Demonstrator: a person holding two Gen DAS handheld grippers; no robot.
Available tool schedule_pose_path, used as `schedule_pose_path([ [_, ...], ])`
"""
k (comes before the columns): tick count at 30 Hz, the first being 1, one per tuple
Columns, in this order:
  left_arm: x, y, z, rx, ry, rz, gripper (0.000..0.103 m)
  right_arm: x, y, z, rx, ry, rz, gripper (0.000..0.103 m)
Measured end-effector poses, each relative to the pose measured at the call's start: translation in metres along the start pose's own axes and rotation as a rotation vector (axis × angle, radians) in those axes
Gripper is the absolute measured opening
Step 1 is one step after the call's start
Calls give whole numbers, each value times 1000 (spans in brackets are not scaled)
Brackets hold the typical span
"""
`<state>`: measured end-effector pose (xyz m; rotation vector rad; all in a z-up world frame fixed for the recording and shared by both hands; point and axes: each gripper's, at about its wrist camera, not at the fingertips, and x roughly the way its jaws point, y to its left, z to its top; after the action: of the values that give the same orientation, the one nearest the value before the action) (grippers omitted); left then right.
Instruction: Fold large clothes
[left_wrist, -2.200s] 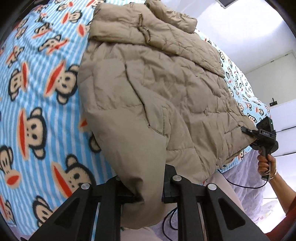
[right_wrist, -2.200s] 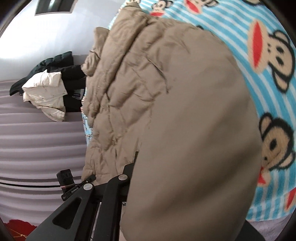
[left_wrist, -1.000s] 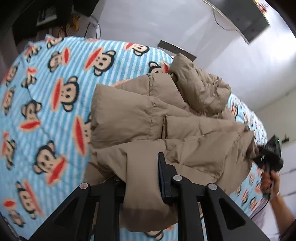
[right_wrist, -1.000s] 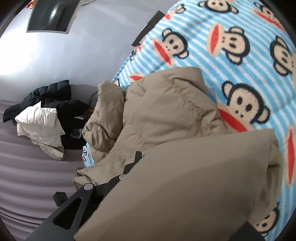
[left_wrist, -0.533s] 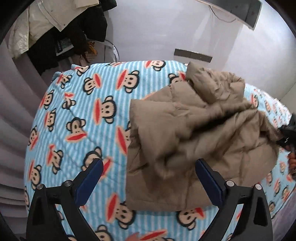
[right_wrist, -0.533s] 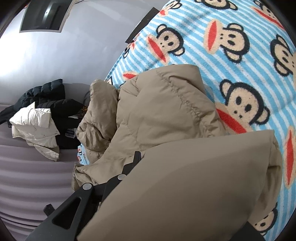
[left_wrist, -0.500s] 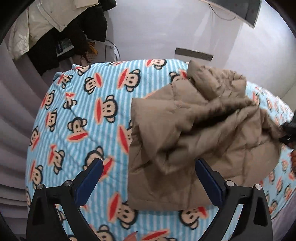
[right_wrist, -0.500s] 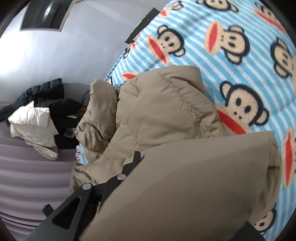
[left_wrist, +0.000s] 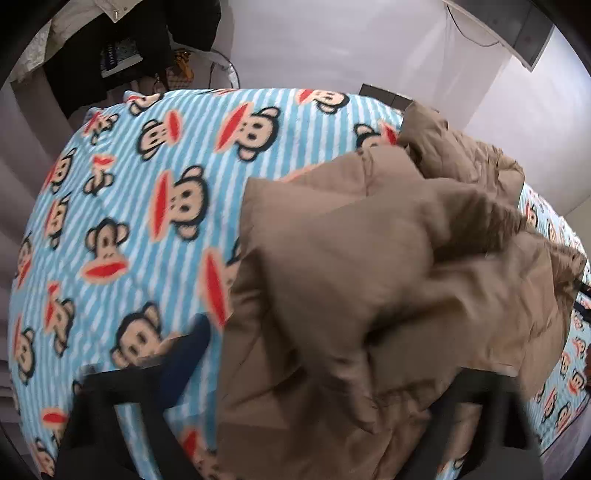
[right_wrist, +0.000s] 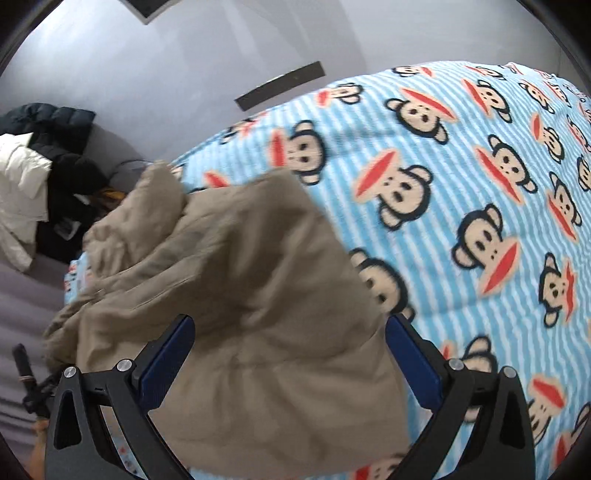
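Observation:
A tan puffer jacket (left_wrist: 388, 295) lies folded over on itself on a bed with a blue striped monkey-print blanket (left_wrist: 147, 206). My left gripper (left_wrist: 325, 373) is open, its blue-padded fingers spread wide just above the jacket's near edge; the view is motion-blurred. In the right wrist view the jacket (right_wrist: 240, 295) lies bunched between the spread fingers of my right gripper (right_wrist: 288, 354), which is open and holds nothing. The jacket's hood (left_wrist: 454, 155) sits at the far end.
Dark and white coats (right_wrist: 33, 177) are piled on a grey surface beyond the bed's far corner. A white wall (left_wrist: 351, 48) rises behind the bed. Bare blanket (right_wrist: 480, 184) stretches right of the jacket in the right wrist view.
Both grippers carried the jacket's hem up over its upper part. The left let go about half a second ago; the right has just opened and dropped its corner. The jacket now rests folded.

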<state>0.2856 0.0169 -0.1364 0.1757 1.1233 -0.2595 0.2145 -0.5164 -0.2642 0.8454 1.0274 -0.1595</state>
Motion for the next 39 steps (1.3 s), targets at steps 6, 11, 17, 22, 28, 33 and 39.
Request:
schedule_pose_path([
  [6, -7, -11, 12, 9, -55, 81, 26, 5, 23, 13, -38, -15, -9, 15],
  [11, 20, -3, 27, -47, -64, 158, 26, 26, 24, 32, 16, -4, -29, 15],
  [17, 26, -3, 26, -108, -61, 198, 26, 64, 31, 28, -37, 13, -136, 21],
  [22, -26, 13, 27, -138, -96, 168, 27, 42, 47, 27, -129, -17, -237, 68],
  [28, -77, -1, 23, 0, -175, 143, 26, -33, 56, 3, -168, -206, -167, 56],
  [33, -29, -49, 33, 135, -139, 149, 27, -5, 94, -17, -357, -92, -77, 13],
  [39, 27, -39, 66, -33, -134, 233, 27, 31, 98, 9, -358, -107, -183, 13],
])
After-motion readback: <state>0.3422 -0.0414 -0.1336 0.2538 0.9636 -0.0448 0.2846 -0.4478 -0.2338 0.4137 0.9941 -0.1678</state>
